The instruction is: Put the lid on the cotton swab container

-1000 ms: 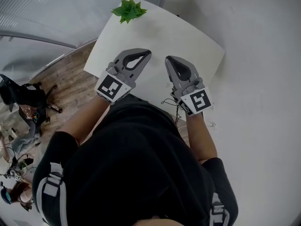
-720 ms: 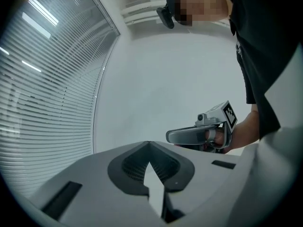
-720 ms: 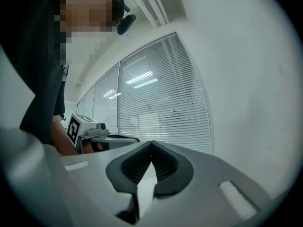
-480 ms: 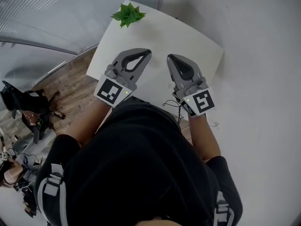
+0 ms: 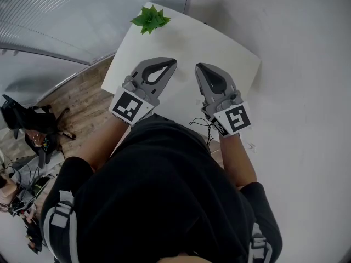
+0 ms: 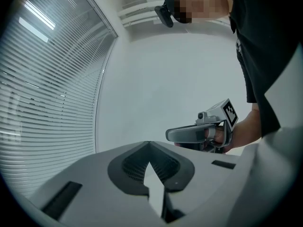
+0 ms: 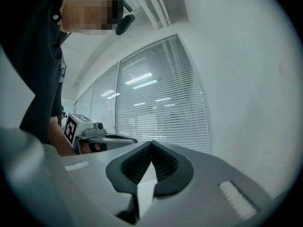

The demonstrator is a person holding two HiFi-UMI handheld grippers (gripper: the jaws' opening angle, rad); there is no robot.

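Observation:
No cotton swab container and no lid show in any view. In the head view both grippers hover side by side over the near part of a white table point(image 5: 230, 48). My left gripper point(image 5: 173, 63) is shut with nothing between its jaws, and its tips point(image 6: 149, 143) meet in the left gripper view. My right gripper point(image 5: 199, 67) is shut and empty too, with its tips point(image 7: 152, 143) together in the right gripper view. Both point level. Each gripper shows in the other's view: the right gripper point(image 6: 201, 134) and the left gripper point(image 7: 102, 136).
A small green plant point(image 5: 149, 16) stands at the table's far corner. Black cables point(image 5: 200, 122) hang at the table's near edge. A white wall point(image 5: 296, 64) is to the right, window blinds point(image 7: 161, 108) to the left, and wooden floor point(image 5: 82, 103) with chairs lower left.
Both grippers have risen slightly and stay shut. The head view has shifted a little.

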